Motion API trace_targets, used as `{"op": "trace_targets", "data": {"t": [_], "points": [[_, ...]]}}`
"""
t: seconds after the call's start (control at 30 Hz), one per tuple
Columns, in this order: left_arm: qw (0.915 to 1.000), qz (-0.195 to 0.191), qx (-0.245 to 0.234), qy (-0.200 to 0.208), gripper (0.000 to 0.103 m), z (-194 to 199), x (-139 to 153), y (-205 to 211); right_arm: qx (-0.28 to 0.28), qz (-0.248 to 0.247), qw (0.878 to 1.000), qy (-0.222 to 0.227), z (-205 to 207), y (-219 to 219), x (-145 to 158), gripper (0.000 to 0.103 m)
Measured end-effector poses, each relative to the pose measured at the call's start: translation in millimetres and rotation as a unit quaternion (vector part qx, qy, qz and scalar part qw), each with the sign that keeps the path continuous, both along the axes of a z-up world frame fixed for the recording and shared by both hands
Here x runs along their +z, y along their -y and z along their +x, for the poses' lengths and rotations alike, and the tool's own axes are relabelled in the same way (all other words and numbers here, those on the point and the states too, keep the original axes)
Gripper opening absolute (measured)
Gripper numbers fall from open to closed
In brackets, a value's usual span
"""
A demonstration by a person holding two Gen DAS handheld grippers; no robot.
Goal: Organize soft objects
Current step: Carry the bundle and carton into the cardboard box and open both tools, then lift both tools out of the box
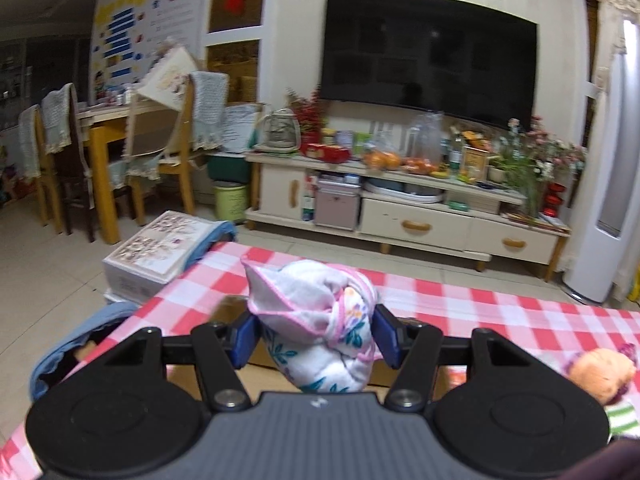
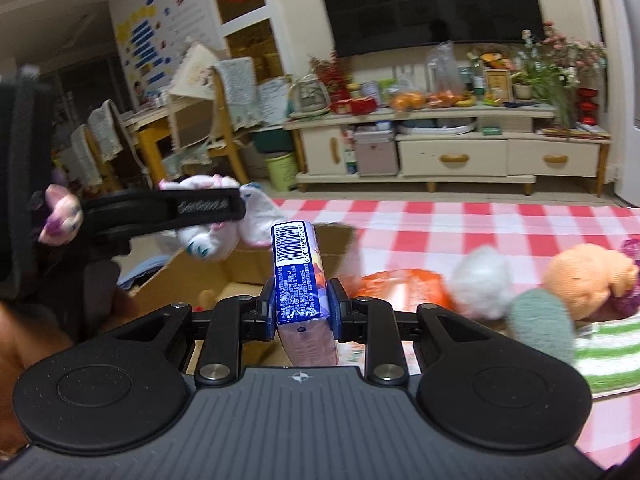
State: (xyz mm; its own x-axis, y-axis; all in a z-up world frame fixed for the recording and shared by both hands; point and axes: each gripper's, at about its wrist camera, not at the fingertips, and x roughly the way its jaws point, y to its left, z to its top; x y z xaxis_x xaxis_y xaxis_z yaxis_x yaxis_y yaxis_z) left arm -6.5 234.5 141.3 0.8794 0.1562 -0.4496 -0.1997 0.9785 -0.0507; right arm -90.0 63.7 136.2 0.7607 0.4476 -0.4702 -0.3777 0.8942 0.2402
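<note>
My left gripper is shut on a bunched white cloth with a floral print and pink trim, held above the red-checked table. The right wrist view shows that same cloth in the left gripper at the left, over an open cardboard box. My right gripper is shut on a blue tissue pack with a barcode, standing on end between the pads. An orange plush toy with a green-striped body, a white fluffy piece and an orange packet lie to the right.
A patterned white box and blue fabric sit off the table's left edge. Beyond the table stand a cluttered TV cabinet, a dark TV, wooden chairs and a white standing air conditioner.
</note>
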Motion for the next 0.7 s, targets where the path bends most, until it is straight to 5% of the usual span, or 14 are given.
{"op": "trace_targets", "data": {"t": [0.33,0.43,0.5,0.63,0.7], "points": [[0.9998,-0.004,0.016,-0.013,0.06,3.6,-2.1,-14.0,0.032,-0.02,0.999,-0.019,-8.7,-35.3,-13.5,0.034],[0.9997,-0.004,0.02,-0.011,0.076,3.1,-1.8,-14.9,0.035,-0.03,0.999,-0.029,-13.5,-39.2,-17.3,0.038],[0.9998,0.003,0.019,-0.008,0.094,1.8,0.0,-14.3,0.027,-0.031,0.999,-0.026,-18.7,-36.2,-15.8,0.077],[0.9998,0.004,0.018,-0.002,0.101,0.2,2.5,-13.4,0.008,-0.02,1.0,-0.018,-23.4,-21.4,-10.7,0.101],[0.9999,0.0,0.016,-0.005,0.102,0.9,1.9,-13.0,0.002,-0.01,1.0,-0.014,-26.0,-12.7,-8.7,0.102]]}}
